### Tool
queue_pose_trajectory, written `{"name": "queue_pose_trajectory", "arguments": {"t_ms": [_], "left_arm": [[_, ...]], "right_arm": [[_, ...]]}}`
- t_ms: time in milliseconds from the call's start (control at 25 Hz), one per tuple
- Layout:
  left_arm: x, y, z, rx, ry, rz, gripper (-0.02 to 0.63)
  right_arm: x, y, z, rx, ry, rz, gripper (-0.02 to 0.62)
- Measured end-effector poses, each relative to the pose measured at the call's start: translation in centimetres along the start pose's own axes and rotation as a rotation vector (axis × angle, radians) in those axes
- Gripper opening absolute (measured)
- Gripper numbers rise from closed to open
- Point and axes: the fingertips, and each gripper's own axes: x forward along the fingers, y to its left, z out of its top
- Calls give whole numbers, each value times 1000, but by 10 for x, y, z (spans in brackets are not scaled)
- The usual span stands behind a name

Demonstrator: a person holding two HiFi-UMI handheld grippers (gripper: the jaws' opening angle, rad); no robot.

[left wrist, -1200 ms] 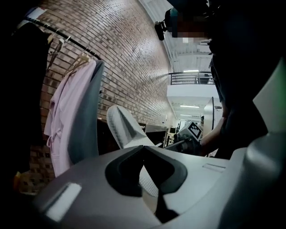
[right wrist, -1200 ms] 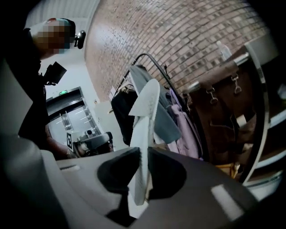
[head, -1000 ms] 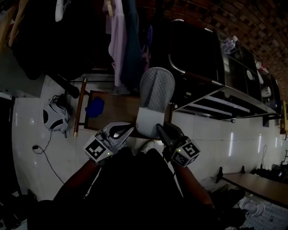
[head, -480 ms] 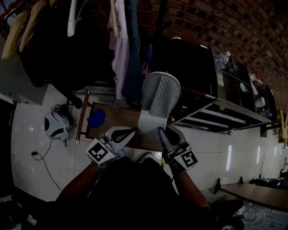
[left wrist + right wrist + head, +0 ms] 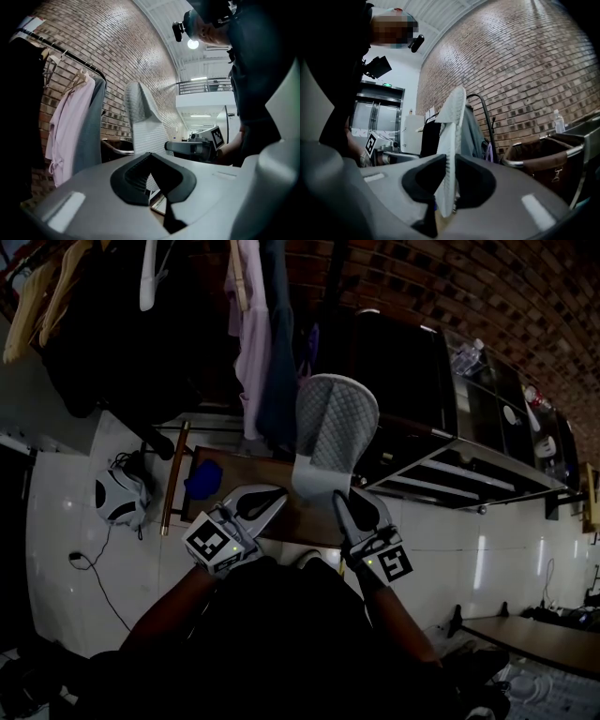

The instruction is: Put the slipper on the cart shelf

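Grey quilted slipper (image 5: 336,423) is up in the air, toe end highest, pinched by its lower end in the right tongs (image 5: 342,502). In the right gripper view the slipper (image 5: 452,140) stands edge-on between the two black pads, both pressing on it, so the jaws are only a little apart. Left tongs (image 5: 272,501) sit just beside the slipper's lower end, apart from it. In the left gripper view the pads meet at the tips with nothing between them, and the slipper (image 5: 140,122) shows beyond them.

Slipper is not on the cart shelf (image 5: 450,479). In the head view it hangs in front of the cart's left end, near the chrome handle (image 5: 412,404). Clothes (image 5: 248,324) hang on a rail to the left, against a brick wall (image 5: 525,70). White tiled floor (image 5: 56,521) lies below.
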Motion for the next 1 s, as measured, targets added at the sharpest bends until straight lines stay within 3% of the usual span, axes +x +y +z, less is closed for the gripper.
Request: {"name": "queue_pose_trajectory", "arguments": {"t_ms": [400, 640, 1000], "left_arm": [[5, -2, 0, -20, 11, -11, 5], [5, 0, -4, 38, 35, -14, 5], [-1, -1, -2, 31, 37, -14, 5]], "right_arm": [[1, 0, -1, -3, -2, -17, 58], [2, 1, 2, -7, -13, -19, 57], [2, 4, 0, -3, -7, -26, 57]]}}
